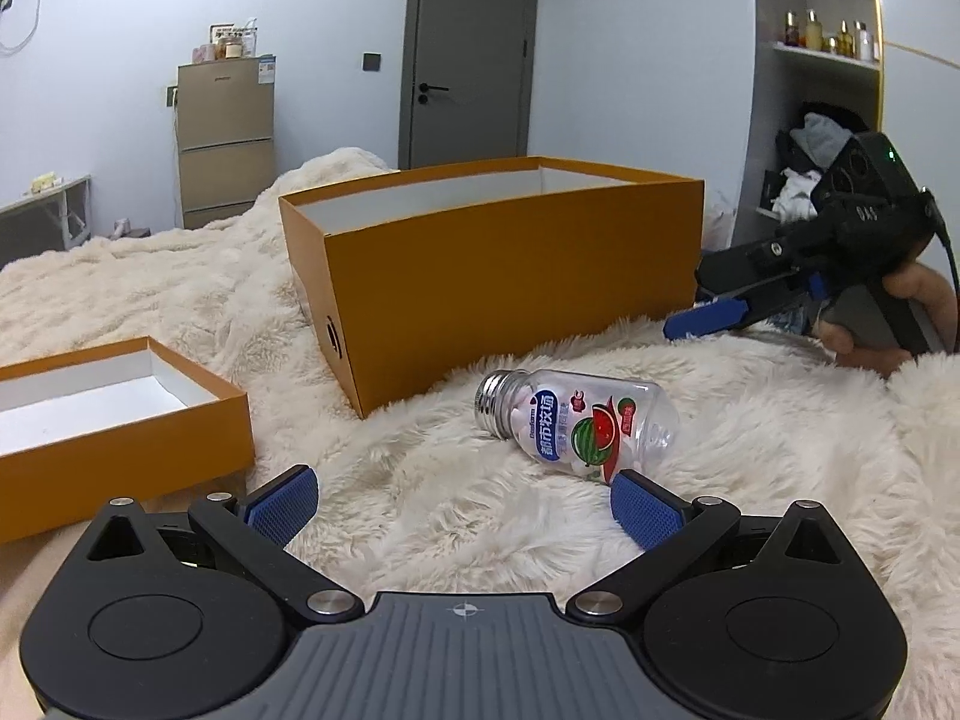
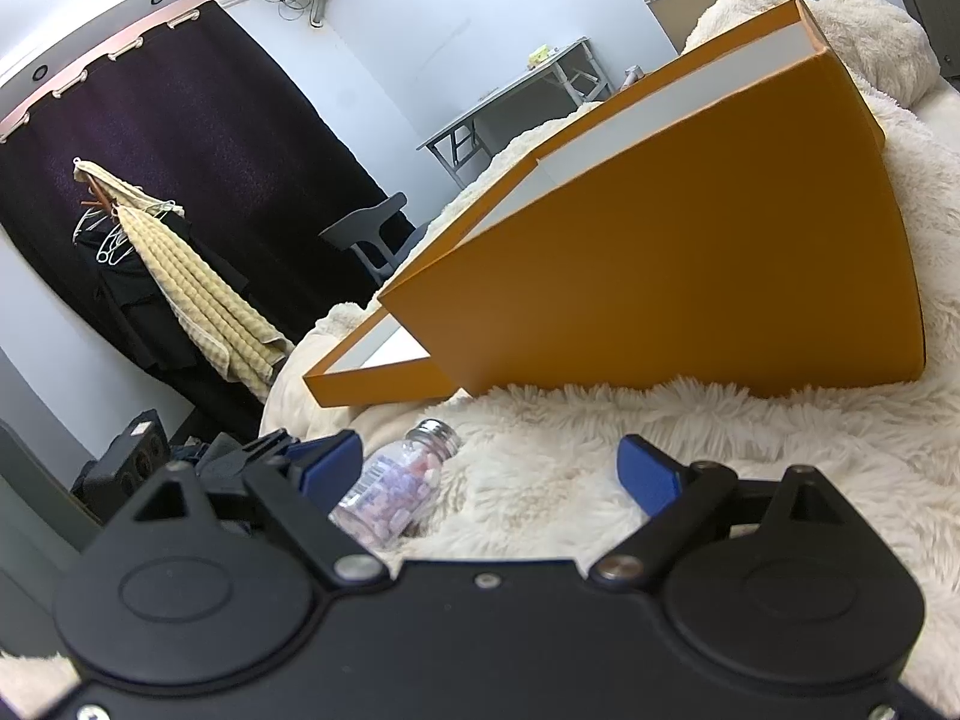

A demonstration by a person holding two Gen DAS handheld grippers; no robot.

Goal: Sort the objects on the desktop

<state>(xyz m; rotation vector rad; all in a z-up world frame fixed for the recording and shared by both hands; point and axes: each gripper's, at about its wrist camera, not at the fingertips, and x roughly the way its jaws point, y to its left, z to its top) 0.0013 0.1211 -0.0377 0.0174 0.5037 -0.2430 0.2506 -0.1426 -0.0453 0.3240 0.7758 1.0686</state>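
A clear candy bottle with a silver screw cap and a watermelon label lies on its side on the fluffy cream blanket. My left gripper is open just short of it, the bottle's base close to the right blue pad. In the right wrist view the same bottle lies near the left pad of my open right gripper, not clamped. The right gripper also shows at the right edge of the left wrist view, held by a hand. A tall orange box stands open behind the bottle.
A shallow orange lid or tray with a white inside sits at the left on the blanket. Beyond are a grey door, a drawer cabinet, a shelf with bottles and a dark curtain.
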